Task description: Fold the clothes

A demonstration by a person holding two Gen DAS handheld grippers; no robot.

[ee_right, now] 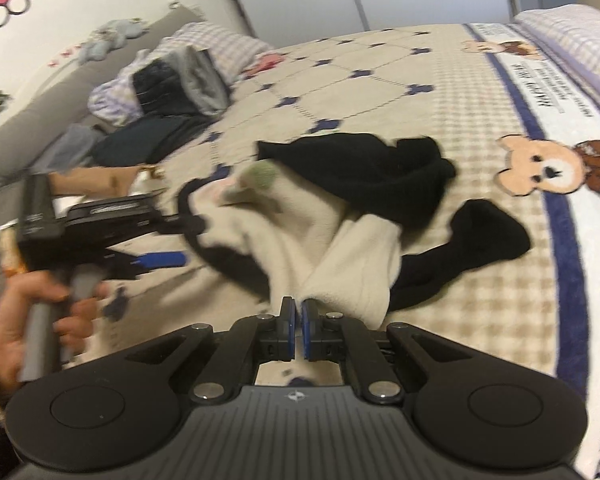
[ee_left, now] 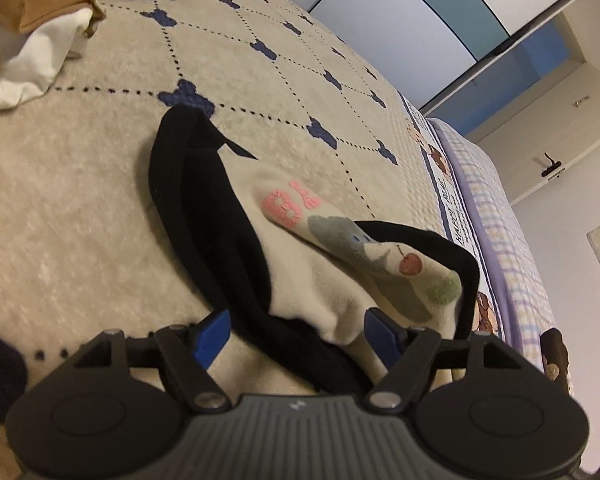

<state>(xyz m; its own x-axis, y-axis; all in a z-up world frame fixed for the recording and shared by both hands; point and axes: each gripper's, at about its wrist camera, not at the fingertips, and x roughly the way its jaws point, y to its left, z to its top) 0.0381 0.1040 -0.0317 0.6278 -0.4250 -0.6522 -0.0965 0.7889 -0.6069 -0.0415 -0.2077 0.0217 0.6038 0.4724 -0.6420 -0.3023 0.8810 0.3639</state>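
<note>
Sweatshirt (ee_left: 300,280): soft matt fleece, cream and black; bed blanket (ee_left: 100,200): fuzzy, rough-napped cloth; left tongs (ee_left: 298,334): matt black plastic, blue pads (ee_left: 214,334), bright metal pivot pins.

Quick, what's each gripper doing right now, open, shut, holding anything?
Left gripper: open, the cream and black garment lying between its fingers, not pinched.
Right gripper: shut on the garment's cream fabric.
</note>
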